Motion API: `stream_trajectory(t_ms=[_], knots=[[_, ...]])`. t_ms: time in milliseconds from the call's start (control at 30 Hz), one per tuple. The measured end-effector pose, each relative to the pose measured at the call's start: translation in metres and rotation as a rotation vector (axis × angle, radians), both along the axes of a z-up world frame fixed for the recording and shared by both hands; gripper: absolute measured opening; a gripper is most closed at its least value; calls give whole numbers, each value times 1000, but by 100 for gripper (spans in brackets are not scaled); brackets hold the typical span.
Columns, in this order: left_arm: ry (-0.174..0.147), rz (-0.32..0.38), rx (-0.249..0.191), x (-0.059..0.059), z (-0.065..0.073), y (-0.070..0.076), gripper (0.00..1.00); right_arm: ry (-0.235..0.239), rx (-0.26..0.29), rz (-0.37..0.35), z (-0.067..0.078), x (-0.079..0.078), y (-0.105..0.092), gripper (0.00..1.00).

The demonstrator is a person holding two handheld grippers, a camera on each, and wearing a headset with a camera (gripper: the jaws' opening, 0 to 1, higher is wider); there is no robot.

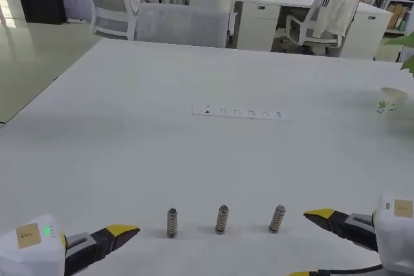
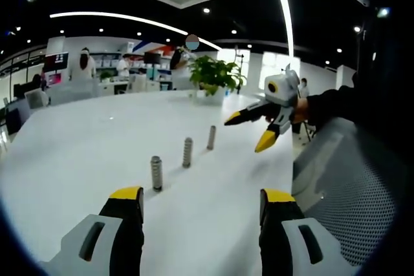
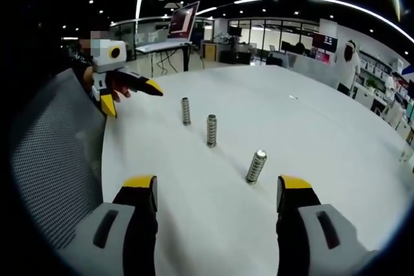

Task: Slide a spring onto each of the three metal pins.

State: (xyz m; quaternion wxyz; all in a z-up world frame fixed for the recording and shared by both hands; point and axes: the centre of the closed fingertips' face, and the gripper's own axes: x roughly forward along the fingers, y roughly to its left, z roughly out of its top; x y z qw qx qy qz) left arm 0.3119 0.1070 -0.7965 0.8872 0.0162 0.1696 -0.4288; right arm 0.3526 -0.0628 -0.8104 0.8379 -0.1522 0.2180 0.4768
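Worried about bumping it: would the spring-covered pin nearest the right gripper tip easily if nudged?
Probably: that pin stands tall and thin, no wide base visible, and seems to lean. Fallen, its round shape would likely roll on the smooth table.

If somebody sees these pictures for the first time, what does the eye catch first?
Most striking is the row of three upright springs, each seemingly on its pin, near the front edge of the white table. The yellow-tipped left tool and right tool flank the row, both open and holding nothing.
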Motion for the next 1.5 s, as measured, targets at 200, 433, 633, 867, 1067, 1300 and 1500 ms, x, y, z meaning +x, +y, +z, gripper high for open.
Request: stream_trajectory(t_ms=[200, 433, 633, 867, 1067, 1300, 1500], knots=[[8, 9, -2, 0, -3, 1, 69, -23, 35, 4, 5, 1, 4, 78], [13, 24, -6, 2, -6, 3, 70, -15, 41, 2, 4, 0, 5, 79], [15, 44, -12, 5, -9, 7, 70, -14, 47, -14, 4, 2, 2, 79], [22, 53, -20, 6, -13, 8, 70, -12, 51, -26, 4, 3, 1, 79], [31, 59, -23, 8, -17, 9, 70, -9, 52, -31, 4, 3, 0, 79], [33, 50, -20, 7, -18, 7, 70, -4, 50, -44, 3, 5, -3, 79], [35, 43, -13, 6, -19, 6, 70, -4, 49, -54, 3, 5, -4, 79]])
